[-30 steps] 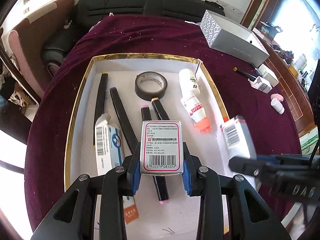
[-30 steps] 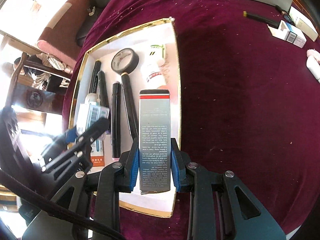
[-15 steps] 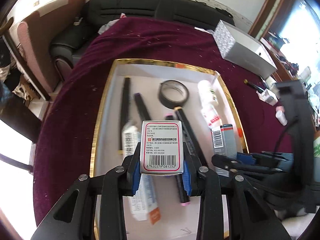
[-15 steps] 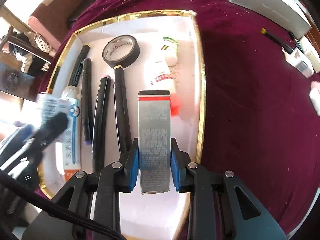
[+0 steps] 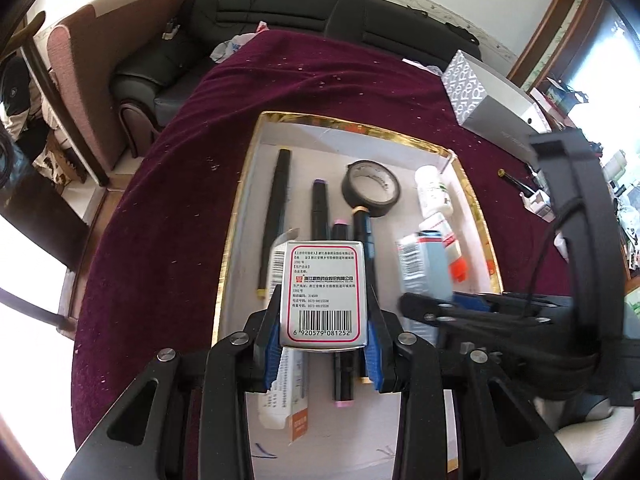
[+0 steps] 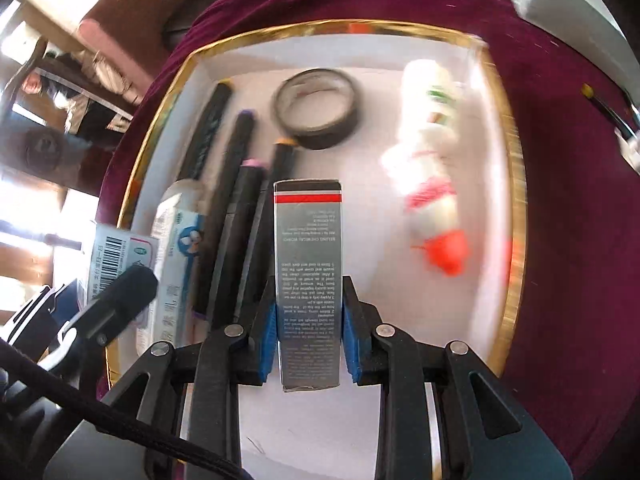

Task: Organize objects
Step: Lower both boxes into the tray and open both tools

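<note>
Both hands above the gold-rimmed tray on the maroon-draped desk, each already loaded.

Left gripper: fingers clenched on a silver medicine box with a red border, standing up from the pads toward 12 o'clock. Barcode face toward the camera, digits 6 920579 081252 legible; Chinese print above too small to read. Directly beneath: markers and a white tube, long axes running 12 to 6.

Right gripper: fingers clenched on a slim grey carton with a red stripe near its far end, long axis 12 to 6. Upside-down English print, mostly too fine to read.

Bare tray floor at 1 to 3 o'clock of the carton, short of the blurred white bottles; black tape roll at 12. Free floor probably nearer the right hand, so likely first to set down, carton parallel to the markers.
</note>
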Available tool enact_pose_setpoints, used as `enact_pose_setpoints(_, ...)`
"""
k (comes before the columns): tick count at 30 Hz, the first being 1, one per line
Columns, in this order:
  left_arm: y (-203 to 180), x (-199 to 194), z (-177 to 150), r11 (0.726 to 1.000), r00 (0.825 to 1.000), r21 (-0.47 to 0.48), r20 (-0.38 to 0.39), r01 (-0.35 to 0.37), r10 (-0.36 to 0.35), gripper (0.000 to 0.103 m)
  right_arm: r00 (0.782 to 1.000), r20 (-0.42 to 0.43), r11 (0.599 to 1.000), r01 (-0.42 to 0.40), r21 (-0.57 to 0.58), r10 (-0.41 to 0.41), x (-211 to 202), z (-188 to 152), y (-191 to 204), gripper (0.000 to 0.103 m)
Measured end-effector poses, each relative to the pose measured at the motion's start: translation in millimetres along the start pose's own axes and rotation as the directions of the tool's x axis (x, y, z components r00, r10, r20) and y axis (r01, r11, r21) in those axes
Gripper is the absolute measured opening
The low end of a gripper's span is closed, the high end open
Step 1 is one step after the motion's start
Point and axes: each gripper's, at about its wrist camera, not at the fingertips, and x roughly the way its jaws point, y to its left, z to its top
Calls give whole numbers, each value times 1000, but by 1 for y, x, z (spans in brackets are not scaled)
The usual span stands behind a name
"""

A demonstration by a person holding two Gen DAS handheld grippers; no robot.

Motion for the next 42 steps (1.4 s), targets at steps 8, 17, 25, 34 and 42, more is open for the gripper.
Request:
enact_pose_setpoints(8,-37,25,6,995,997,58,-37,76,-74,29,1000,22,996,-1,93,-1,-25,-21,-41,25)
enact_pose_setpoints(17,-67,64,15,987,992,122,-84,106,-96,29,1000,15,992,1,125,-3,-11,-27,-32,25)
enact_pose_setpoints(25,-66,78,13,990,993,108,-92,90,-81,29,1000,22,994,19,105,-21,-6,-24,-26,25)
enact_pose_setpoints(34,-67,60,15,992,998,120,-62,29,-22,44,999,21,996,26,88,-28,-1,-20,-22,26)
enact_pose_setpoints(42,-66,42,16,994,998,106,-53,-20,25,45,999,49,994,-4,106,-1,-10,-20,-23,31)
